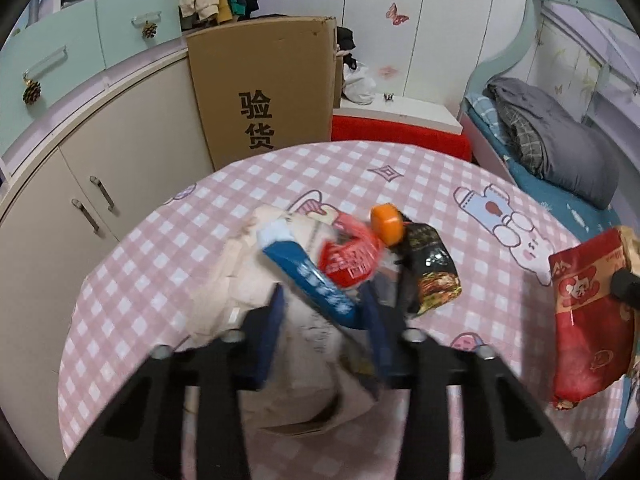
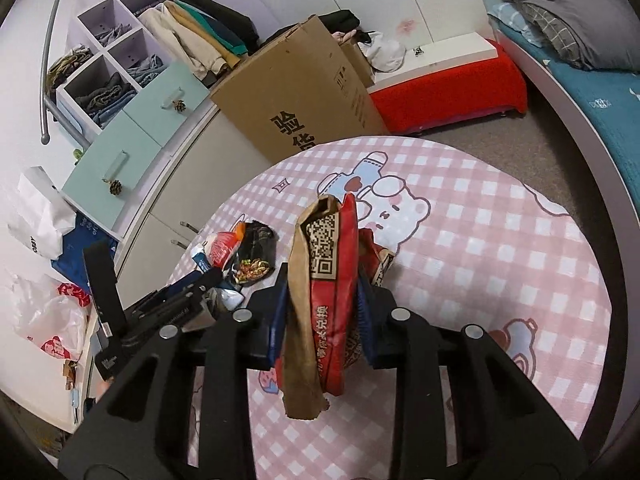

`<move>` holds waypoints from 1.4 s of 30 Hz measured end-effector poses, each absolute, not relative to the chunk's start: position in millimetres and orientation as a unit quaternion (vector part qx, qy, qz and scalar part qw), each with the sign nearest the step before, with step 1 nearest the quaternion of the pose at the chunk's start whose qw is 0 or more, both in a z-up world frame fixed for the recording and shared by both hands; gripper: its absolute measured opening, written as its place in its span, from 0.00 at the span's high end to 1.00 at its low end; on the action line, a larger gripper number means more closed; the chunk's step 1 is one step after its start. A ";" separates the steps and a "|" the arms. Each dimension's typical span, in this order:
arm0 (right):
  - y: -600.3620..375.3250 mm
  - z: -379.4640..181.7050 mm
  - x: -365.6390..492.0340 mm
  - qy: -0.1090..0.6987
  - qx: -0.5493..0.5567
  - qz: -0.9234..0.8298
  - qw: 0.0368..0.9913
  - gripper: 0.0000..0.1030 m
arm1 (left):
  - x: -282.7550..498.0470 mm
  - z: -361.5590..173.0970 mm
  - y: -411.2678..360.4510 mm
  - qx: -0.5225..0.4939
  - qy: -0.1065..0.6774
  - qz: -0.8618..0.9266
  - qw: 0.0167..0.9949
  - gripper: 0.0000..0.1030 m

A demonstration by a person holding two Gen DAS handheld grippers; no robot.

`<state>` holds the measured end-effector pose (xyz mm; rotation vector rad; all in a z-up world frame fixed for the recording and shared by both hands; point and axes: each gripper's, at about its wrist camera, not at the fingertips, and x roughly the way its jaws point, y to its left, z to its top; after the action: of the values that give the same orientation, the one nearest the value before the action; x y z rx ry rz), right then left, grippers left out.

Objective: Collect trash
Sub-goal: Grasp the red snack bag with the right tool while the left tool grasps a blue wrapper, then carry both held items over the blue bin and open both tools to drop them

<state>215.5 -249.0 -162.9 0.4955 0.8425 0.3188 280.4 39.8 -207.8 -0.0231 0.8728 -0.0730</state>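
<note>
Left gripper (image 1: 324,312): clamped on blue-and-red wrapper (image 1: 320,276), above pink checked tablecloth (image 1: 420,184).
Right gripper (image 2: 322,312): clamped on red-and-brown bag (image 2: 324,280), upright between fingers.
Black snack packet (image 1: 434,268): on tablecloth, beside wrapper.

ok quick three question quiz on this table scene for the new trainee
1. True or false: the right claw is closed on the red and brown bag.
2. Which item has an orange cap?
A. black packet
B. red-labelled bottle
C. cardboard box
3. Fill in: the tablecloth is pink and white ____.

Key: 1 true; 2 B; 3 checked
</note>
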 end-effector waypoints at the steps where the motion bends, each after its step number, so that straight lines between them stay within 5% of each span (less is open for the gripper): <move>1: -249.3 -162.5 214.3 0.402 0.238 0.153 0.871 0.71 | 278.5 -205.9 42.4 -0.018 0.421 -0.038 0.906 0.82; 5: -251.1 -160.3 209.9 0.398 0.238 0.155 0.872 0.71 | 271.2 -201.2 54.7 -0.027 0.414 -0.041 0.909 0.95; 13: -256.8 -155.2 201.0 0.392 0.239 0.153 0.875 0.71 | 264.8 -200.8 60.1 -0.040 0.410 -0.046 0.910 0.94; 14: -258.0 -154.7 199.9 0.391 0.238 0.152 0.876 0.71 | 265.2 -201.0 60.3 -0.043 0.409 -0.046 0.910 0.91; 17: -261.0 -153.9 198.3 0.390 0.239 0.150 0.876 0.71 | 267.1 -200.2 56.4 -0.044 0.408 -0.050 0.911 0.52; 20: -264.2 -153.5 197.1 0.389 0.240 0.148 0.877 0.71 | 272.2 -202.1 50.8 -0.037 0.406 -0.045 0.912 0.46; 22: -268.2 -153.9 195.3 0.389 0.240 0.147 0.877 0.71 | 280.5 -208.5 50.4 -0.044 0.419 -0.041 0.906 0.48; 26: -273.4 -152.9 193.8 0.388 0.242 0.143 0.878 0.71 | 288.3 -218.4 52.3 -0.034 0.429 -0.028 0.902 0.75; 30: -279.9 -152.8 192.6 0.385 0.247 0.139 0.878 0.71 | 284.3 -212.3 58.9 -0.040 0.417 -0.046 0.907 0.90; 42: -302.5 -126.9 182.5 0.347 0.253 0.125 0.894 0.71 | 258.5 -159.0 40.6 -0.050 0.341 -0.097 0.934 0.95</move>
<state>182.5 -302.5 -126.9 0.5251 0.7194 0.2589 258.5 40.6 -159.0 -0.1020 0.6985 -0.1988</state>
